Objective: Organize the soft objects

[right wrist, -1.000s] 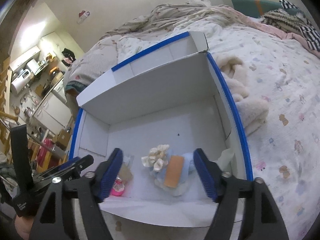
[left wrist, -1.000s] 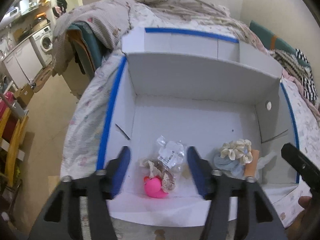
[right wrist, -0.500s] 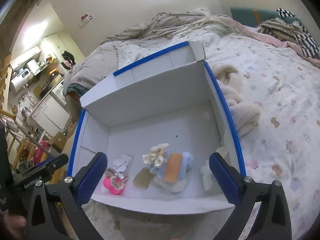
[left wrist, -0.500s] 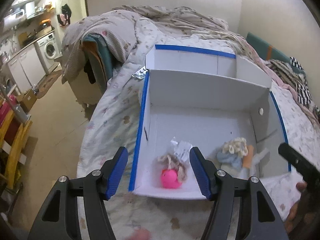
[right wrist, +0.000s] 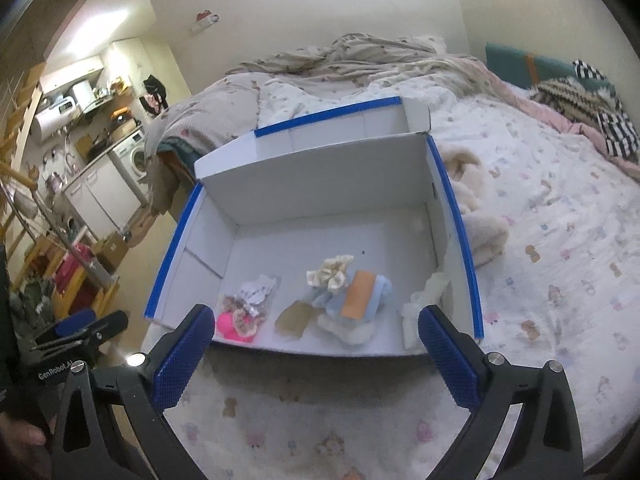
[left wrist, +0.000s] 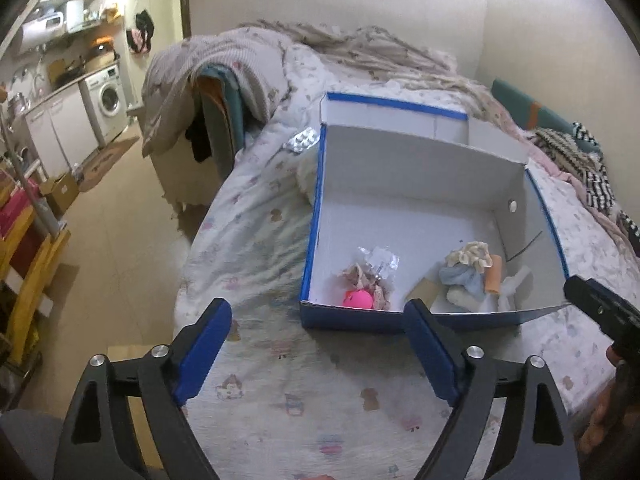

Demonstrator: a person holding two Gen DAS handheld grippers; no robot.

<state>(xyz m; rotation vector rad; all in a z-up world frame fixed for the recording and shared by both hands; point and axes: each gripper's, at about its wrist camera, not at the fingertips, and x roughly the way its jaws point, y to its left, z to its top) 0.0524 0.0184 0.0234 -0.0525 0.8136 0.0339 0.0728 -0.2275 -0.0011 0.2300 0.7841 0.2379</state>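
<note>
An open white box with blue edges (left wrist: 316,200) (right wrist: 452,200) sits on the bed. Inside lie a pink ball with a floral scrunchie (left wrist: 358,298) (right wrist: 236,322), a clear crinkly packet (left wrist: 380,258) (right wrist: 258,290), a cream scrunchie (left wrist: 470,252) (right wrist: 332,270), a light blue cloth with an orange piece (left wrist: 474,280) (right wrist: 360,294), a tan piece (right wrist: 294,318) and a white cloth (right wrist: 424,300). My left gripper (left wrist: 316,348) is open and empty, hovering in front of the box. My right gripper (right wrist: 316,356) is open and empty, also in front of the box.
A cream fleece blanket (right wrist: 480,216) lies right of the box. A blister pack (left wrist: 302,142) lies left of its back corner. Crumpled bedding (left wrist: 360,52) and striped clothes (right wrist: 600,116) lie beyond. The bed's edge drops to the floor (left wrist: 120,220) on the left.
Both grippers have pulled back and up from inside the box to in front of it. Both sets of jaws have opened wider. The items in the box have not moved.
</note>
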